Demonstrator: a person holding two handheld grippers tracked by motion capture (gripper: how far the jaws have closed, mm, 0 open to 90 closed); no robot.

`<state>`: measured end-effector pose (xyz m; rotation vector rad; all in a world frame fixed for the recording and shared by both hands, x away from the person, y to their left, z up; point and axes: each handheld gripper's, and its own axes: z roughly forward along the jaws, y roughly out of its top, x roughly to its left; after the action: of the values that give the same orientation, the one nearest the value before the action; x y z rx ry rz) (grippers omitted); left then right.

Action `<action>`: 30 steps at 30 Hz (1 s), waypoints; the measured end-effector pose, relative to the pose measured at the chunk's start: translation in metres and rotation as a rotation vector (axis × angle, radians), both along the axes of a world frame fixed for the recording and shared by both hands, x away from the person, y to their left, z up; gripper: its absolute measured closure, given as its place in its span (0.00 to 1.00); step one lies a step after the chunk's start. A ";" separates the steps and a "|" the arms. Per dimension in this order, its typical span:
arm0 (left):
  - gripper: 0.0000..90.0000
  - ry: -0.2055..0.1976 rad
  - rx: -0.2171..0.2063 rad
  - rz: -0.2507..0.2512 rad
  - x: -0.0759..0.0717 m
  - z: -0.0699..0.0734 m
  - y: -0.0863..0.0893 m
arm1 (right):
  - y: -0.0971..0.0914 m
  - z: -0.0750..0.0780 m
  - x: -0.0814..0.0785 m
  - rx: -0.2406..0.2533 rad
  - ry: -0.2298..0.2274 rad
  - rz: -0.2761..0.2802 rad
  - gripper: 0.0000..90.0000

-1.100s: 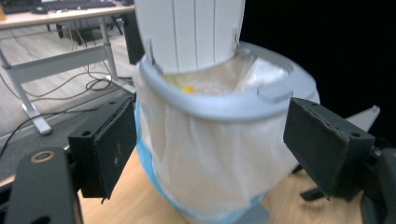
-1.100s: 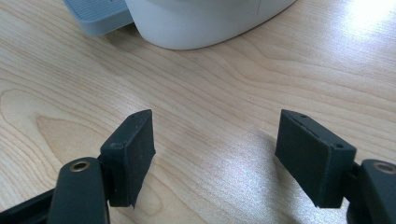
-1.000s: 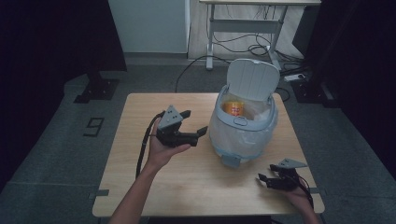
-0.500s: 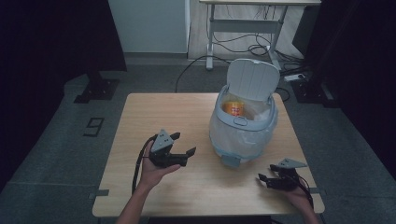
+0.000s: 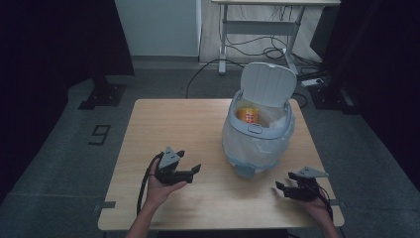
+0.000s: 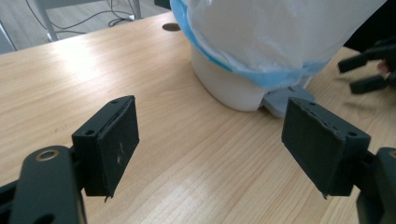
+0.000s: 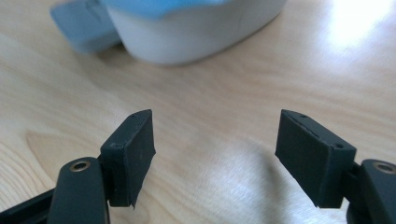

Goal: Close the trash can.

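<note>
Bin (image 5: 257, 136) stands on the right half of the counter (image 5: 163, 119), lid (image 5: 267, 83) up, a bag lining it and a yellow can (image 5: 247, 115) inside. Both hand-held grippers hover low near the front edge, empty: the left hand-held gripper (image 5: 190, 169) has just been closing a little with nothing between its jaws, which still stand apart, and the right hand-held gripper (image 5: 283, 187) is open. To shut the lid well, I'd lift one over the rim from the front and press the lid's top edge down gently, keeping clear of the bag.
</note>
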<state>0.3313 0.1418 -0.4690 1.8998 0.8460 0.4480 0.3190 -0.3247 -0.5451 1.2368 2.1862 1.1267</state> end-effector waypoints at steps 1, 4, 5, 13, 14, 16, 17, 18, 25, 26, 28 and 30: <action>0.21 0.002 0.006 0.002 0.000 -0.001 -0.001 | -0.001 0.003 0.000 0.011 -0.010 -0.005 0.30; 0.21 0.005 0.021 -0.003 0.000 -0.003 -0.003 | -0.003 0.015 -0.003 0.035 -0.046 -0.012 0.30; 0.21 0.007 0.023 -0.004 0.000 -0.004 -0.004 | -0.004 0.018 -0.004 0.042 -0.056 -0.014 0.30; 0.21 0.036 0.041 -0.006 0.002 -0.014 -0.002 | -0.014 0.068 -0.003 0.154 -0.140 -0.022 0.29; 0.21 0.039 0.042 -0.005 0.002 -0.015 -0.002 | -0.015 0.075 -0.002 0.158 -0.147 -0.019 0.29; 0.21 0.042 0.045 -0.006 0.003 -0.017 -0.002 | -0.016 0.091 0.000 0.166 -0.169 -0.015 0.28; 0.21 0.043 0.045 -0.006 0.003 -0.017 -0.002 | -0.017 0.099 0.001 0.179 -0.179 -0.010 0.28; 0.21 0.046 0.046 -0.006 0.003 -0.018 -0.003 | -0.017 0.107 0.002 0.195 -0.188 -0.002 0.28; 0.22 0.058 0.044 -0.005 0.003 -0.021 -0.001 | -0.011 0.159 0.019 0.237 -0.220 0.025 0.28; 0.22 0.059 0.043 -0.007 0.003 -0.021 -0.001 | -0.009 0.165 0.023 0.232 -0.223 0.025 0.28; 0.22 0.060 0.041 -0.009 0.003 -0.020 0.000 | -0.005 0.174 0.032 0.221 -0.224 0.025 0.28; 0.22 0.060 0.039 -0.008 0.003 -0.020 0.001 | 0.000 0.183 0.039 0.216 -0.226 0.027 0.28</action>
<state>0.3345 0.1430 -0.4888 1.9599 0.8736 0.4071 0.3579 -0.3251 -0.3620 1.1047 1.9599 1.4681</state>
